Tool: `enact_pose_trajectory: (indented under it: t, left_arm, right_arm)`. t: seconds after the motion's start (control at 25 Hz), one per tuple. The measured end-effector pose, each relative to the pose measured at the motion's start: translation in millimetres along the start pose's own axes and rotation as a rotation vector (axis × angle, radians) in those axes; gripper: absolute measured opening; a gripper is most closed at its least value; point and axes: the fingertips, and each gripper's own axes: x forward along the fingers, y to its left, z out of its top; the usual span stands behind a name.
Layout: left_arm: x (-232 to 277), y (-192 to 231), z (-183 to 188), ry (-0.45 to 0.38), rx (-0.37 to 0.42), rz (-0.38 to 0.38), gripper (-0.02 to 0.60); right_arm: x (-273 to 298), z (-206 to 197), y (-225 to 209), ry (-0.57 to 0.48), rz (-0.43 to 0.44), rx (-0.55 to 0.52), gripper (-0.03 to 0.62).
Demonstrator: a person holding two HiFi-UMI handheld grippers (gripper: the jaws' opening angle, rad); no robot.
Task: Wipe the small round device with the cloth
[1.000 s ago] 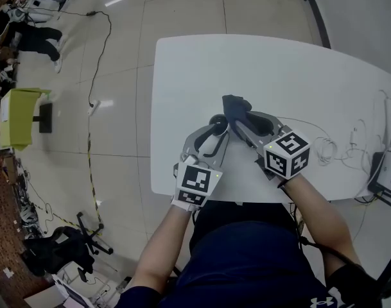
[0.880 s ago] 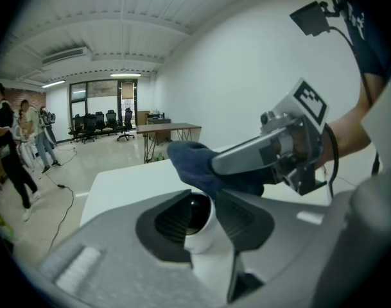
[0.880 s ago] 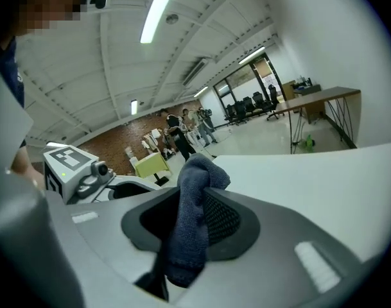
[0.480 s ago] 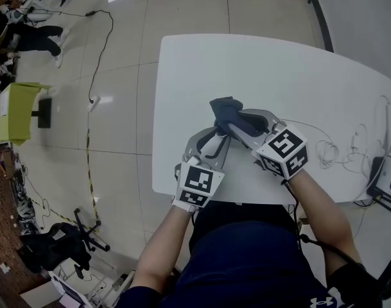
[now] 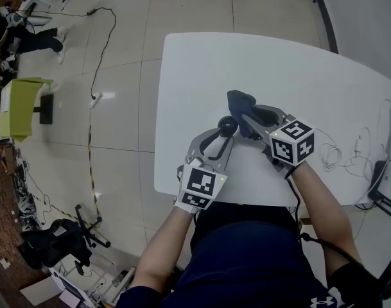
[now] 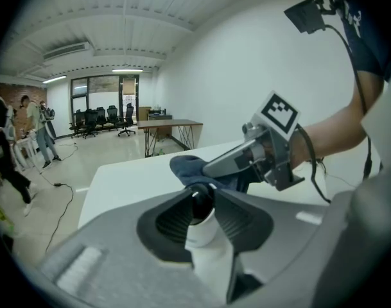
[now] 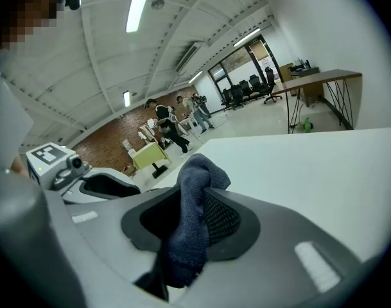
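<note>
**Device held out for a wipe**

On the left, the left tool [image 5: 219,136] is clenched on the device [image 6: 203,226]. Its two jaws squeeze the white body from both sides. I think it is held like this so it cannot slip or roll while it gets rubbed. The device is up in that tool, over the near part of the white counter [image 5: 278,63], not lying on it.

The device is longer than it is wide. Its long way runs along the tool's jaws. The white end sits back in the grip. The round black end sticks out past the tips, away from the person and toward the cloth [image 5: 239,100].

On the right, the right tool [image 5: 248,115] is clamped on the dark blue cloth. A soft lump pokes out past its jaws, so the cloth does the rubbing, not the hard tips. The lump is just beside the black end. I cannot tell if they touch yet.
</note>
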Motion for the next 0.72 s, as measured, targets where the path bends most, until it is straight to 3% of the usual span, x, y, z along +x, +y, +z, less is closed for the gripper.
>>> enact_pose_trajectory:
  t: [0.16,0.36,0.72]
  left_arm:
    - [-0.1,-0.5,-0.2,0.001,0.002,0.003,0.103]
    - [0.0,-1.1,1.2,-0.006,-0.007,0.008,0.103]
    - [3.4,-6.0,2.7,-0.004,-0.012,0.009,0.105]
  right_arm:
    - [11.5,-28.7,-14.9,0.113,-0.055,-0.116,0.114]
    - [21.8,-53.0,-27.8,0.205,-0.078,-0.181,0.114]
    - [22.7,-58.9,-34.7,0.237,-0.072,-0.196,0.114]
